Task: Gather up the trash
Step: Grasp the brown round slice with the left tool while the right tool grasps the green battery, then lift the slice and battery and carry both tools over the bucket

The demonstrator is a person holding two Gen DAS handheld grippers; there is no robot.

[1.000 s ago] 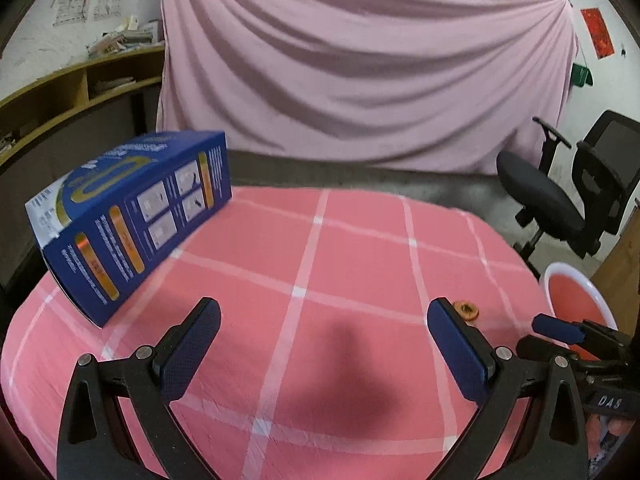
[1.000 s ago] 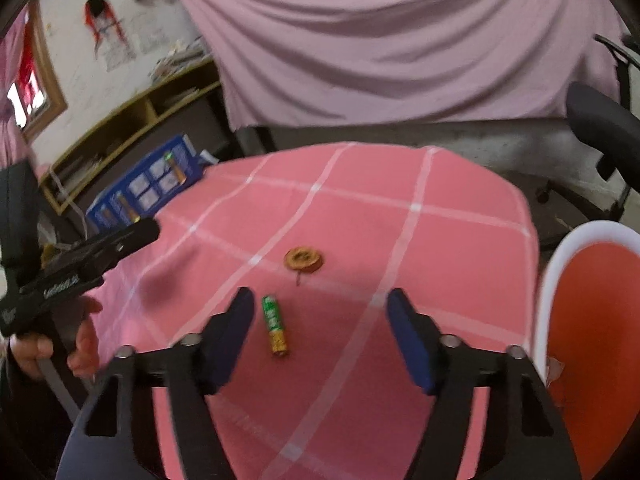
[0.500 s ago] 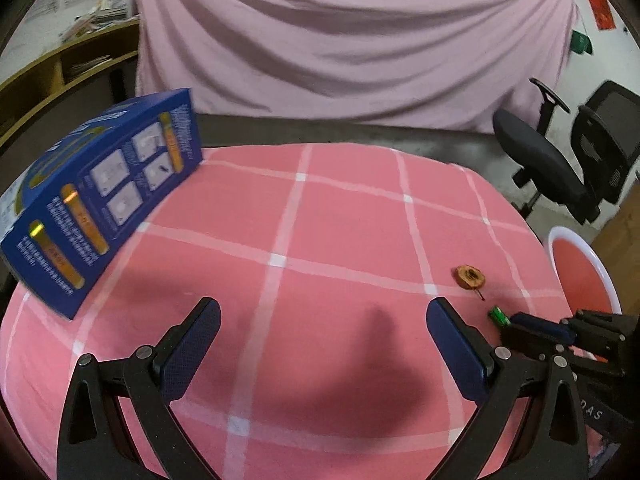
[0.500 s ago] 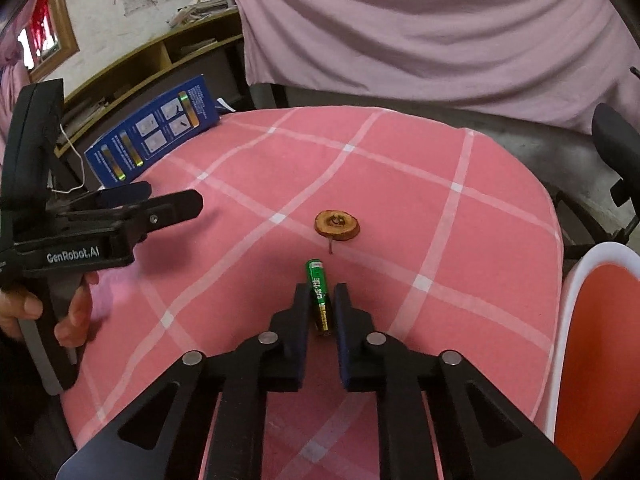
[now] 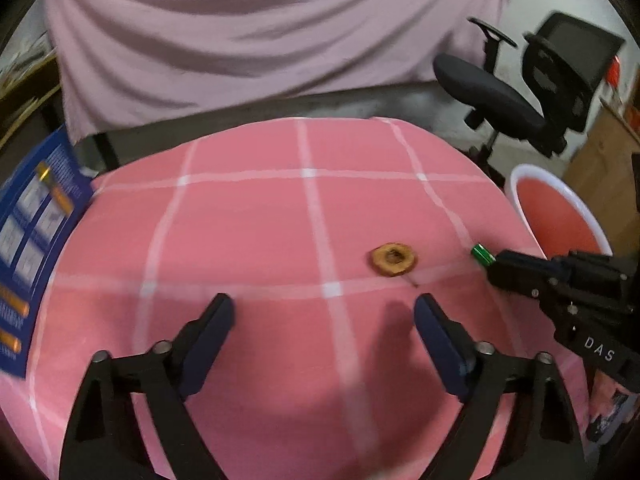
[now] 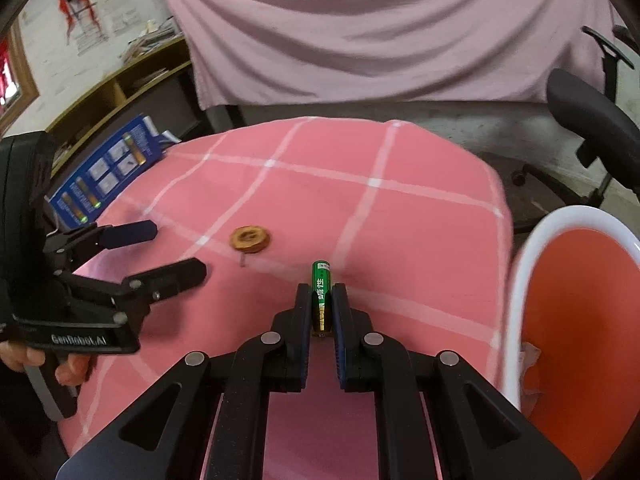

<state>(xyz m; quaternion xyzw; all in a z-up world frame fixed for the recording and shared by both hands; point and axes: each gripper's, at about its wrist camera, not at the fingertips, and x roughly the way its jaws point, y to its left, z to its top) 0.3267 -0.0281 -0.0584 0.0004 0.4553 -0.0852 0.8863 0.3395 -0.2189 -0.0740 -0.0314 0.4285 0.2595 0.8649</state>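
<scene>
Right gripper (image 6: 321, 300) tilts down, jaws pinching the battery (image 6: 321, 286); left gripper (image 5: 324, 320) tilts down, jaws closing on nothing.

Both wrist cams overlook tablecloth (image 5: 260, 232).

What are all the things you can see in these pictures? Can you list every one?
battery: one, green and gold, clamped lengthwise in the right gripper
round slice: one, brown, maybe dried fruit, on the cloth ahead of the left gripper
blue box: one, blue with battery pictures, far left edge of the table
tablecloth: one, pink with white grid lines, covering the table
bin: one, orange inside with white rim, right of the table
drape: one, pale pink, hanging behind the table
office chair: one, black, back right
shelves: wooden, back left
left gripper: black, jaws closing, nothing between them
right gripper: black, shut on the battery
hand: one, holding the left gripper
</scene>
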